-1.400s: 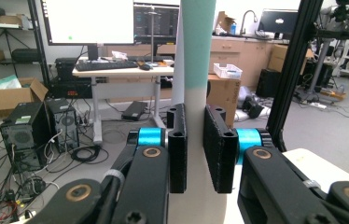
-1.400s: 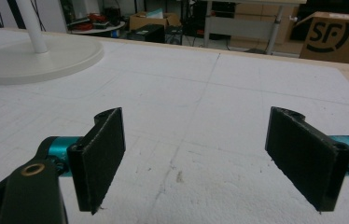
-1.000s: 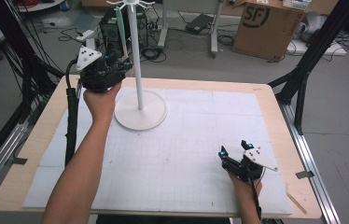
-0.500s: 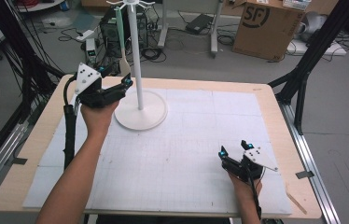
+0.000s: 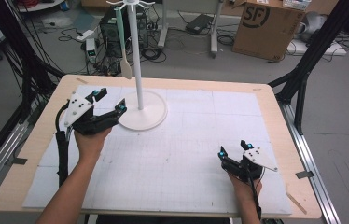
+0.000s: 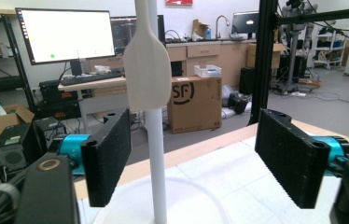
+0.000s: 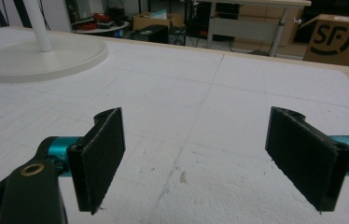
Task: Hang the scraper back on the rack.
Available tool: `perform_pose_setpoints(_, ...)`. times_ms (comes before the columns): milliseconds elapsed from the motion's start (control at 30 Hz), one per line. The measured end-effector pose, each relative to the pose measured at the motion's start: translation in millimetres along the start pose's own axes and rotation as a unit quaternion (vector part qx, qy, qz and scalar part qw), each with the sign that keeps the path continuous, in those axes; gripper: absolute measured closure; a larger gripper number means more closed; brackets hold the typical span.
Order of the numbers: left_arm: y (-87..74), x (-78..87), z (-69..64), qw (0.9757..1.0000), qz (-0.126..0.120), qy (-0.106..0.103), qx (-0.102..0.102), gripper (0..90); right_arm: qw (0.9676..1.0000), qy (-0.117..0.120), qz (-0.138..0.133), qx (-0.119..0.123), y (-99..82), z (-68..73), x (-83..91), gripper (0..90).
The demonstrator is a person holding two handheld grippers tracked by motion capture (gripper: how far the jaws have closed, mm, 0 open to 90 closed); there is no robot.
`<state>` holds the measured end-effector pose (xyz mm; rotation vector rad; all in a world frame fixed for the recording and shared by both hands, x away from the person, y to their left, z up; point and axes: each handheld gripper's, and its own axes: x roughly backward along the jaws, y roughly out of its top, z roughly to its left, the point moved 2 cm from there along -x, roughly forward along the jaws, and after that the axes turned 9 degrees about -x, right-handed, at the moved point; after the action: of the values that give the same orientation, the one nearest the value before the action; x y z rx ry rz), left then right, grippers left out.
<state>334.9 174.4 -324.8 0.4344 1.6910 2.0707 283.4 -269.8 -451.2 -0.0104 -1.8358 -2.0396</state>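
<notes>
We see the left gripper (image 5: pixel 108 100), jaws just opened wide and empty, drawn back and down near the table's far-left corner. The spatula (image 5: pixel 122 45) it released hangs on the stand (image 5: pixel 137 70); hanging looks complete. The right gripper (image 5: pixel 234 149) rests spread and empty by the near-right edge.

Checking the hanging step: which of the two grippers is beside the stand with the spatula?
The left gripper, open beside the stand's base; the right gripper rests far off near the table's front edge.
</notes>
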Motion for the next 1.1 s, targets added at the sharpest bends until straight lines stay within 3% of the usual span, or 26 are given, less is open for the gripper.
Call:
perform_pose_setpoints(100, -9.1, 12.4, -1.1, 1.0, 0.0, -0.003, 0.008, 26.6, 1.0, 0.0, 0.0, 0.0, 0.0, 0.0, 0.0, 19.0)
perform_pose_setpoints(300, -26.1, 29.7, -5.8, 1.0, -0.007, 0.002, 0.006, 26.9, 1.0, 0.0, 0.0, 0.003, -0.1, -0.3, 0.1, 19.0)
perform_pose_setpoints(500, -40.7, 38.3, -11.7, 0.9999, -0.004, -0.006, 0.011, 28.0, 1.0, -0.001, 0.0, 0.003, 0.0, -0.2, 0.2, 19.0)
perform_pose_setpoints(867, -74.4, 54.6, -23.4, 0.9997, 0.02, -0.01, 0.01, 24.9, 1.0, 0.0, 0.0, 0.0, -0.1, 0.3, 0.8, 19.0)
perform_pose_setpoints(1100, -92.5, 66.0, -24.7, 0.9987, 0.031, -0.024, 0.032, 25.7, 1.0, 0.002, -0.001, 0.003, -0.2, 0.2, 0.7, 19.0)
